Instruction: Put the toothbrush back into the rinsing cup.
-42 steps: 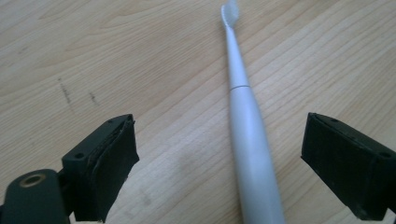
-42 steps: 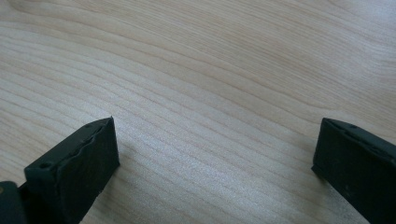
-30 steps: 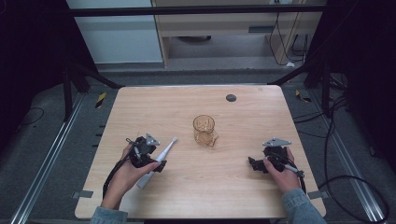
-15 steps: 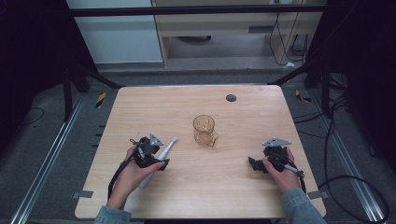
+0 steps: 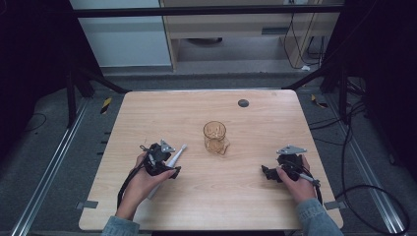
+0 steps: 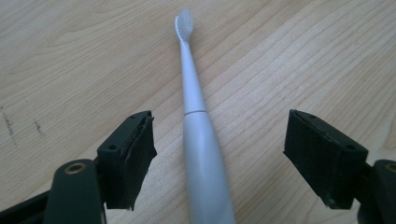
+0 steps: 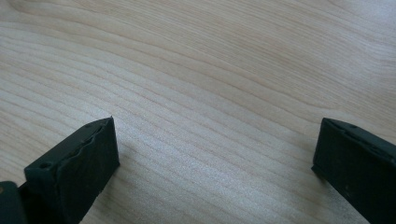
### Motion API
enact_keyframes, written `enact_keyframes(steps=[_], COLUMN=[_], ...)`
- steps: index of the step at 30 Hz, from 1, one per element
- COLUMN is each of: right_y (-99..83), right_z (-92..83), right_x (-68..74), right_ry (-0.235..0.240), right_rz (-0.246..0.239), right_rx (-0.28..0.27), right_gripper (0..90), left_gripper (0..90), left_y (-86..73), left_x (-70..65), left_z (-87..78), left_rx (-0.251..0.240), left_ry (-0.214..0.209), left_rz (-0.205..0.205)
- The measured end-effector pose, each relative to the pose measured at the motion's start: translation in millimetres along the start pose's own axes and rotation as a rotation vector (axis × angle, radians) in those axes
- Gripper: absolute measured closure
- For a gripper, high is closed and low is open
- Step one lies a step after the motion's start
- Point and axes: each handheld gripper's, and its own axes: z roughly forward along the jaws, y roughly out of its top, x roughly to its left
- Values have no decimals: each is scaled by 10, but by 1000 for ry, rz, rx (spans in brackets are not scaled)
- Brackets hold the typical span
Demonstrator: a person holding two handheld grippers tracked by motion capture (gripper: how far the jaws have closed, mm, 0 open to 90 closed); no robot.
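Left gripper view shows the toothbrush (image 6: 198, 135) lying flat on the table (image 6: 70, 60). The left gripper (image 6: 219, 163) has just been closing around it, not touching yet. Toothbrush looks light, hard and slippery; grab its thick handle.

Black grippers (image 5: 160, 160) w/ grey top plates – denim sleeves (image 5: 312, 216)
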Motion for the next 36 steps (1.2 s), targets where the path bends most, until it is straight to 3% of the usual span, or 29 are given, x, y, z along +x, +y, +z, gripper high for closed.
enact_keyframes(steps=[11, 18, 24, 29, 36], right_y=[0, 2, 2, 2, 2], right_z=[0, 2, 2, 2, 2], right_x=[0, 0, 0, 0, 0], right_ry=[0, -1, -1, -1, -1], right_rz=[-1, 1, 1, 1, 1], right_rx=[0, 0, 0, 0, 0], right_gripper=[3, 3, 3, 3, 3], left_gripper=[249, 268, 286, 305, 391], left_y=[144, 276, 274, 261, 233], left_x=[-3, 8, 8, 2, 2], left_z=[99, 141, 120, 155, 135], left_rx=[26, 13, 2, 23, 31], left_ry=[-22, -31, -29, -46, -55], left_rz=[36, 42, 33, 38, 45])
